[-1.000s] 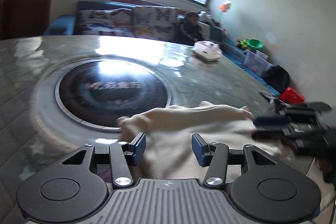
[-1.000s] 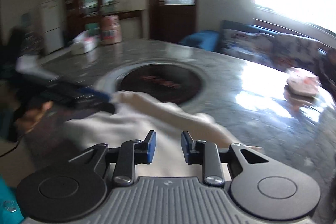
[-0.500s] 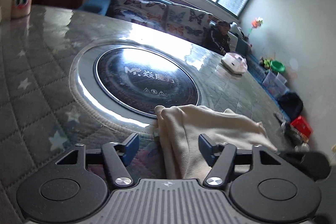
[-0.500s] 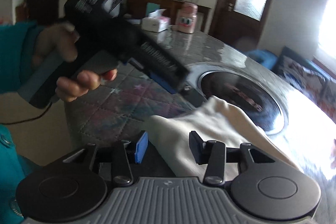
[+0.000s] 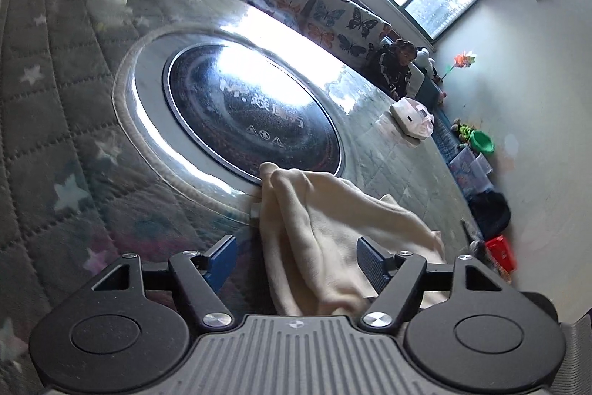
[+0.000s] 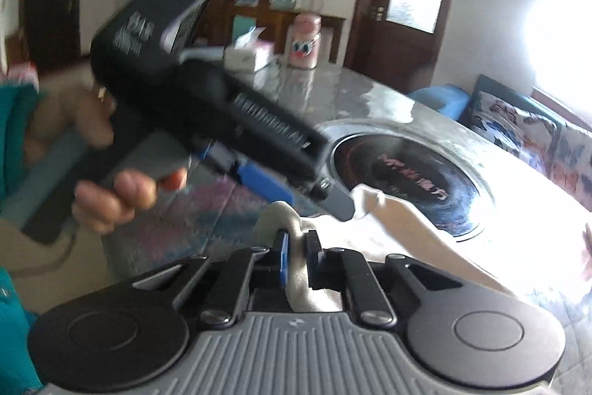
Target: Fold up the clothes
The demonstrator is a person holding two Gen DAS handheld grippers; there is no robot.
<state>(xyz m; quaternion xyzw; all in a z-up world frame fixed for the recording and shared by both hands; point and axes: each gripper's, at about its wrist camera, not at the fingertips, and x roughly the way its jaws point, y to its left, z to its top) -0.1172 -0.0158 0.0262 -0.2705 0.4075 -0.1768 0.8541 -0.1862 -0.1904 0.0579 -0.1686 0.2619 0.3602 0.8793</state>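
Left wrist view shows the quilted table (image 5: 66,121) carrying the cream garment (image 5: 318,228) at its near edge, partly hidden below the wide-apart left gripper (image 5: 296,260), while the right gripper (image 6: 296,256) pinches a blurred fold.

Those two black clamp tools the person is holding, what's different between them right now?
The left gripper has its fingers spread wide, with the cream garment lying loose between them. The right gripper has its fingers squeezed shut on a bunched edge of that garment. The left one sits lower over the table; seen from the right wrist it points down at the cloth. Both have blue pads and the same black build.
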